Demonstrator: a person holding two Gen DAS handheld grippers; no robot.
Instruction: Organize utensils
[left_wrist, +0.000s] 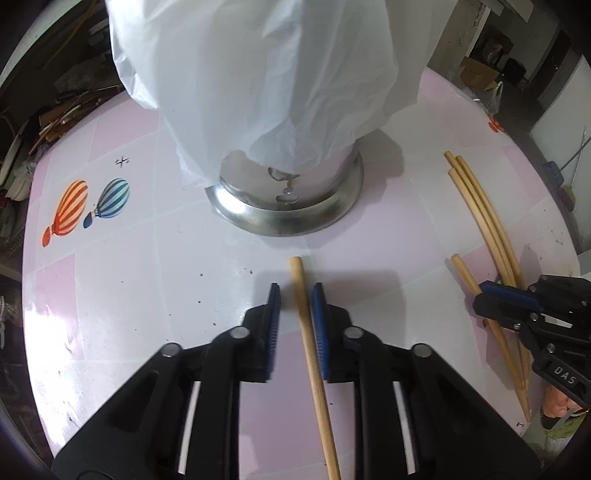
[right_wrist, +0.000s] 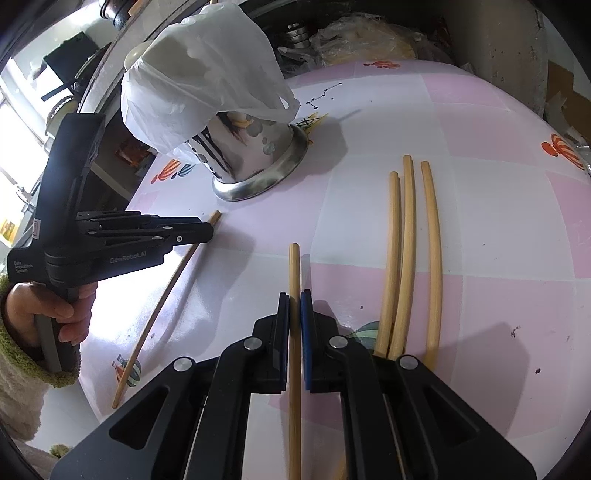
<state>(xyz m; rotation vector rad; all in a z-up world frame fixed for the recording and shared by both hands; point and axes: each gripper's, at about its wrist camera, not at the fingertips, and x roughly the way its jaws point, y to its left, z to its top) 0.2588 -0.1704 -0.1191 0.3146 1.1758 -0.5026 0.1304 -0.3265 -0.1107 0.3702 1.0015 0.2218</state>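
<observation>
Right gripper (right_wrist: 295, 314) clamped on chopstick (right_wrist: 294, 280), long axis running along fingers. Left gripper (left_wrist: 295, 306) straddles another chopstick (left_wrist: 301, 295) lying on table (left_wrist: 129, 295); visible gap at one pad, grip unconfirmed. Steel holder (left_wrist: 284, 210) dead ahead of left, nearer it. Holder mouth hidden under plastic bag (left_wrist: 258, 74).

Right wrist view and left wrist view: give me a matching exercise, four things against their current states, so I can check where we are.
Things:
1. white plastic bag
2. right hand-held gripper
3. left hand-held gripper
4. three loose chopsticks

States:
A. lying side by side on the table
B. draped over the steel utensil holder
C. shut on a chopstick
D. jaws apart around another chopstick

Pairs: 1-B, 2-C, 3-D, 4-A
</observation>
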